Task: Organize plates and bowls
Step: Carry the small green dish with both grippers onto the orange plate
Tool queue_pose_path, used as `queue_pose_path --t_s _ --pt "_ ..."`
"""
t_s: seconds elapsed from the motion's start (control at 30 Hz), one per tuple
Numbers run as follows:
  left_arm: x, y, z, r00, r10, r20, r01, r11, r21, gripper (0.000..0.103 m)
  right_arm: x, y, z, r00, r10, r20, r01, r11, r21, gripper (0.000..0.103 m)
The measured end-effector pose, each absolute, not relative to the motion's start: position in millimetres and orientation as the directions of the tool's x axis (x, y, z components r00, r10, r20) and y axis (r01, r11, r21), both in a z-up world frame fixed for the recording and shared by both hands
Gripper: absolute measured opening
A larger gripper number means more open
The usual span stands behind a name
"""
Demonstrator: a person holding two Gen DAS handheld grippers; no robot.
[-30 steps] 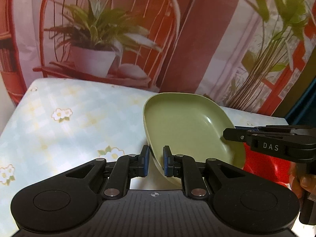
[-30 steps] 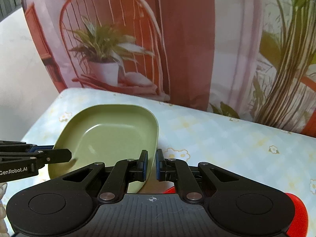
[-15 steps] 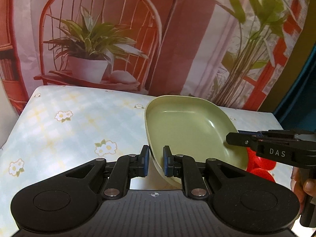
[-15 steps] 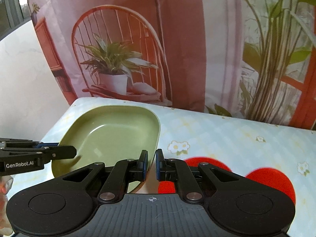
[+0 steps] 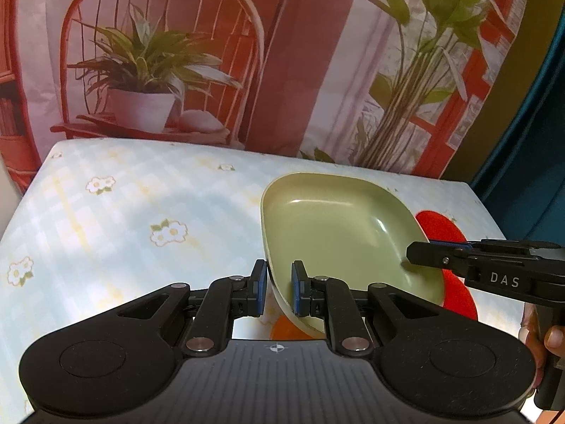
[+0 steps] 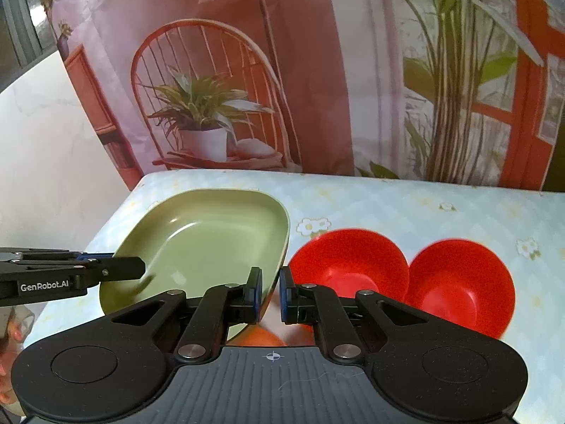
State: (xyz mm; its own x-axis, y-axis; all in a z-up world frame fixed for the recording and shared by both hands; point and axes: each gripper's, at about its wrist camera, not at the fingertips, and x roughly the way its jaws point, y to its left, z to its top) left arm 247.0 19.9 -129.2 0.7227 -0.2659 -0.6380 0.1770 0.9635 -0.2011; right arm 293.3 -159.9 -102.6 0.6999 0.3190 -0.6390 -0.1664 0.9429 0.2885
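Note:
A green square plate (image 5: 339,233) is held in the air above the table between both grippers. My left gripper (image 5: 277,288) is shut on its left rim. My right gripper (image 6: 271,291) is shut on its right rim; the plate also shows in the right wrist view (image 6: 208,236). Two red bowls (image 6: 349,261) (image 6: 462,282) sit side by side on the table to the right of the plate. An orange dish (image 6: 261,337) peeks out below the plate, mostly hidden.
The table carries a pale blue checked cloth with flowers (image 5: 123,219). A printed backdrop with a chair and plants (image 5: 159,70) stands behind the far edge. A white wall (image 6: 53,159) is at the left.
Both grippers have lifted the green plate higher and pulled back together. The two red bowls and the orange dish have come into view below it.

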Motion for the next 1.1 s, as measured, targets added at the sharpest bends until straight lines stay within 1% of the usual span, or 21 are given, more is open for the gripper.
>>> queue_pose_path --t_s 0.4,1.1 --pt "233.2 17.7 -147.8 0.69 -0.298 -0.659 0.197 0.954 -0.225 0.016 263.7 -165.2 -113.5 0.697 0.32 -0.642 -0.139 0.938 0.316 0.01" --pt "210.6 20.4 -161.9 0.672 -0.317 -0.669 0.204 0.948 -0.244 0.016 236.4 -164.1 -127.2 0.68 0.335 -0.653 -0.128 0.93 0.344 0.01"
